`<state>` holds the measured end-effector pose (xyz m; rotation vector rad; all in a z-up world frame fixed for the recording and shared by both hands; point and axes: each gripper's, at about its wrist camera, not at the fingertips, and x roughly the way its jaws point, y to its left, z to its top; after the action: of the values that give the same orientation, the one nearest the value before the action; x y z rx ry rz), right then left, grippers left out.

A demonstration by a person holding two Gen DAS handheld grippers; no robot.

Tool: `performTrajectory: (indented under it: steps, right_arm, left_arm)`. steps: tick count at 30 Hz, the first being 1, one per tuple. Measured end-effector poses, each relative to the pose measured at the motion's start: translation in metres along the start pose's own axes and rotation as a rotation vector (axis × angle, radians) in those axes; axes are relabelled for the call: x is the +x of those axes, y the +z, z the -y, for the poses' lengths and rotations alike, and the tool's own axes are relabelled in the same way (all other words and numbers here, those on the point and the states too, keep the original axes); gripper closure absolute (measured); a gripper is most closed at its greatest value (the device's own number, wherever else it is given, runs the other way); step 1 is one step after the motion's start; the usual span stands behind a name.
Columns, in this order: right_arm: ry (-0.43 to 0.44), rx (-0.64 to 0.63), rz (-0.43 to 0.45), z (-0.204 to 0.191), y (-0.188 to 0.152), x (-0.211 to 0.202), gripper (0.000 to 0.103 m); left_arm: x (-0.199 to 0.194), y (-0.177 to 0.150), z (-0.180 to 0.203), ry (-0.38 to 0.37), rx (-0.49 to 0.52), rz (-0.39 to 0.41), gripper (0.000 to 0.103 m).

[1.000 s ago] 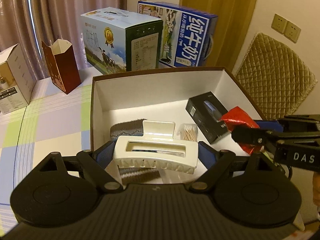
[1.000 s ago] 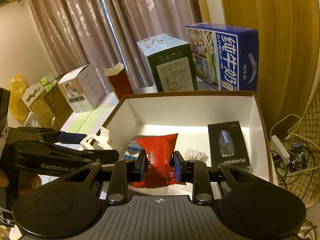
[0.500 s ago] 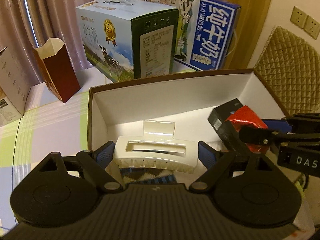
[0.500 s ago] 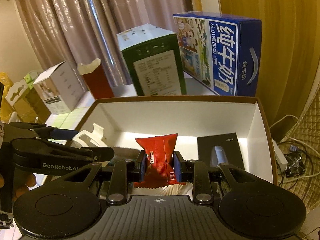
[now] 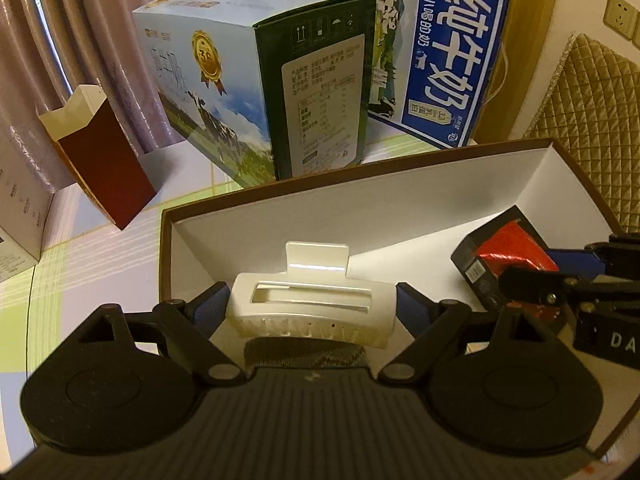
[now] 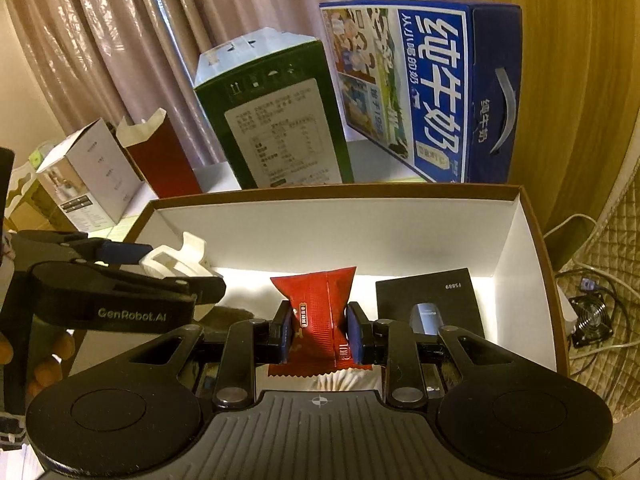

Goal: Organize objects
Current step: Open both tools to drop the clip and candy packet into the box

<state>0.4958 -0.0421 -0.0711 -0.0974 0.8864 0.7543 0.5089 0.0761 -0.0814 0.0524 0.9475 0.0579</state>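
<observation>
Carrying two items at once over an open brown-rimmed box (image 5: 400, 172), a person works through the placing step of a tidy-up, with both loads held above the white interior and neither yet set down. The left gripper (image 5: 312, 308) stands wide, its blue pads pressed against the two ends of a cream hair claw clip (image 5: 312, 304), which hangs over the near left part of the box, above a grey patterned fabric item (image 5: 304, 354) on the box floor. The right gripper (image 6: 320, 330) is closed narrow on a red snack packet (image 6: 316, 308), gripped at its middle with the crimped top edge upward, over the centre of the box; a black product box (image 6: 430, 300) lies flat just to its right, and a bundle of cotton swabs (image 6: 344, 380) shows beneath the packet.

Both tools tilt steeply downward and sit side by side, the left one's black finger and branded arm visible at the left of the right wrist view, with fingertips of the person's hand (image 6: 44, 368) behind it.

The next move appears to call for lowering each item onto bare floor of the box and opening the jaws. The clip likely needs a spot clear of the fabric; the packet needs the gap between the swabs and the black box. Milk cartons (image 6: 420, 92) stand behind, untouched.
</observation>
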Motion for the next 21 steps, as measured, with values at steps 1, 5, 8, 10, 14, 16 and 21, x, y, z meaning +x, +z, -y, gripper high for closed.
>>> performTrajectory:
  steps: [1, 5, 8, 10, 14, 16, 21]
  right_arm:
    - [0.000, 0.004, -0.002, 0.001, 0.000, 0.001, 0.078]
    - [0.001, 0.013, -0.010, 0.002, -0.002, 0.004, 0.078]
    - [0.001, 0.013, -0.015, 0.003, -0.003, 0.005, 0.078]
    - [0.003, 0.014, -0.019, 0.002, -0.004, 0.006, 0.078]
    - [0.009, 0.013, -0.025, 0.000, -0.005, 0.008, 0.078]
    - [0.011, 0.003, -0.026, -0.003, -0.006, 0.009, 0.078]
    - [0.020, 0.001, -0.006, -0.007, -0.005, 0.011, 0.066]
  left_arm:
    - [0.002, 0.001, 0.000, 0.004, -0.002, -0.003, 0.017]
    - [0.007, 0.003, -0.002, 0.017, -0.013, -0.011, 0.014]
    - [0.006, 0.004, -0.005, 0.006, -0.023, -0.011, 0.012]
    - [0.005, 0.004, -0.006, 0.004, -0.026, -0.010, 0.009]
    - [0.000, 0.003, -0.007, -0.002, -0.035, -0.004, 0.008]
    - [-0.003, 0.003, -0.009, -0.006, -0.048, -0.006, 0.008]
    - [-0.009, 0.000, -0.013, -0.010, -0.075, -0.008, 0.005]
